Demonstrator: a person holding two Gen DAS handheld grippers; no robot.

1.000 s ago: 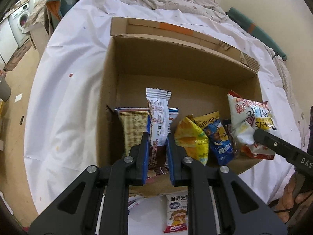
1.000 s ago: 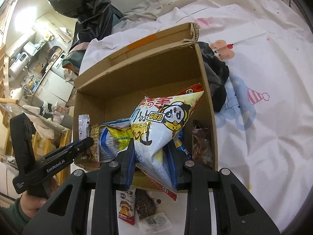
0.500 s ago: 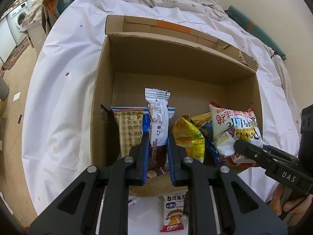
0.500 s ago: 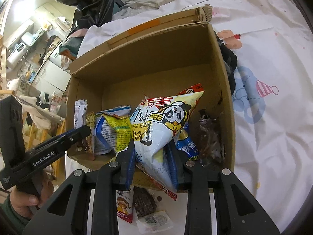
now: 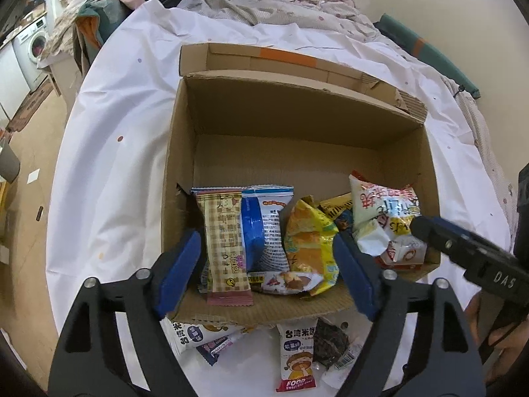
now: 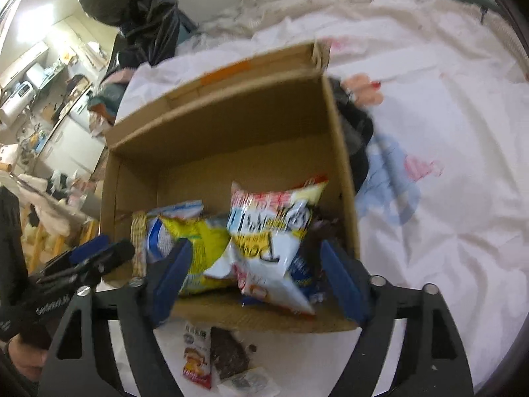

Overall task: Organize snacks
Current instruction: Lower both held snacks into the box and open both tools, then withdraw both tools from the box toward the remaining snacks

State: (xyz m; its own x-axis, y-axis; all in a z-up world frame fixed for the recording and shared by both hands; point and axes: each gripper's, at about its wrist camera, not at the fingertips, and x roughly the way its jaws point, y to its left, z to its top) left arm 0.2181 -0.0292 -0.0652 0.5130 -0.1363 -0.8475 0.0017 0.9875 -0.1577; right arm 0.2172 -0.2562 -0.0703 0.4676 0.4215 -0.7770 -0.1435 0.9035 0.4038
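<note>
- Since a second ago both grippers have let go: the left gripper (image 5: 266, 261), then clamped on a tall white-and-brown packet, now has its jaws opening wide with nothing pressed between the pads.
- That brown packet (image 5: 284, 278) now lies flat near the front wall of the cardboard box (image 5: 297, 122), below the checked wafer pack (image 5: 226, 235) and blue pouch (image 5: 264, 228).
- The right gripper (image 6: 254, 281) is likewise opening; the white cartoon chip bag (image 6: 274, 231) sits inside the box between its spread fingers, no longer squeezed.
- 2 snacks are therefore delivered, I judge.
- Several packets remain on the white sheet in front of the box, including a rice-cracker pack (image 5: 297, 357) and a dark packet (image 5: 330, 344), so more picking is due.
</note>
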